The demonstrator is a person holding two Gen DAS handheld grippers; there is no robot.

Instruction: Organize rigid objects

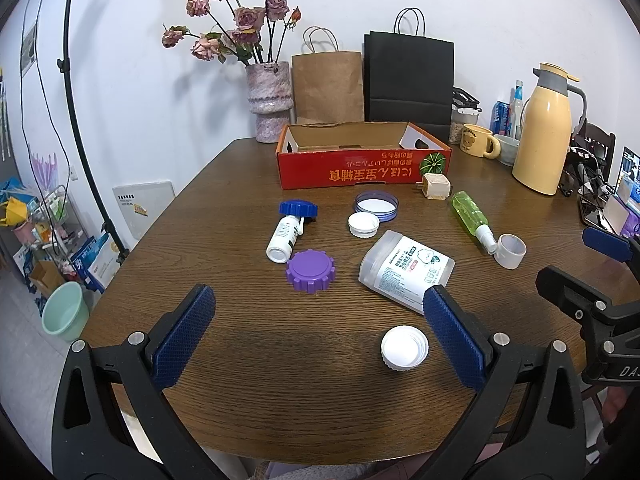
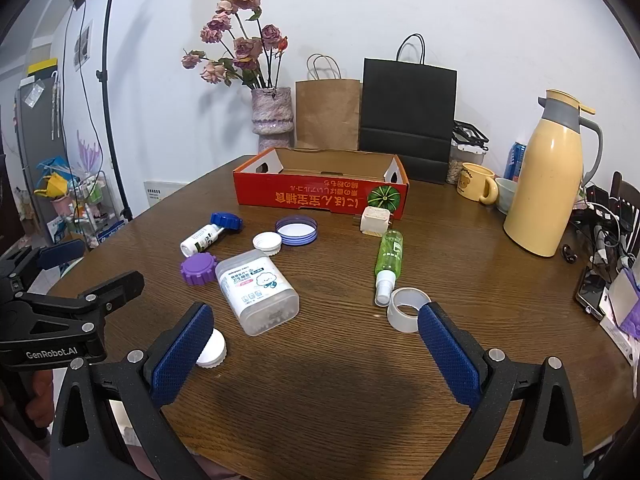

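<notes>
Right gripper (image 2: 316,344) jaws wide apart above wooden table (image 2: 340,392), cotton-swab box (image 2: 258,294) lying near centre-left, purple cap (image 2: 197,268) touching its left side, green spray bottle (image 2: 389,260) lying right of centre, tape roll (image 2: 406,308) just beside its nozzle, red cardboard box (image 2: 320,196) at far side, left gripper (image 2: 80,268) at left edge.

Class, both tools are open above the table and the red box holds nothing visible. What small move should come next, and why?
Probably lower the left tool and shift it right toward the white cap, the nearest loose item, lying just inside its right finger. The red box sits open behind, and the right tool is also free, close to the tape roll.
</notes>
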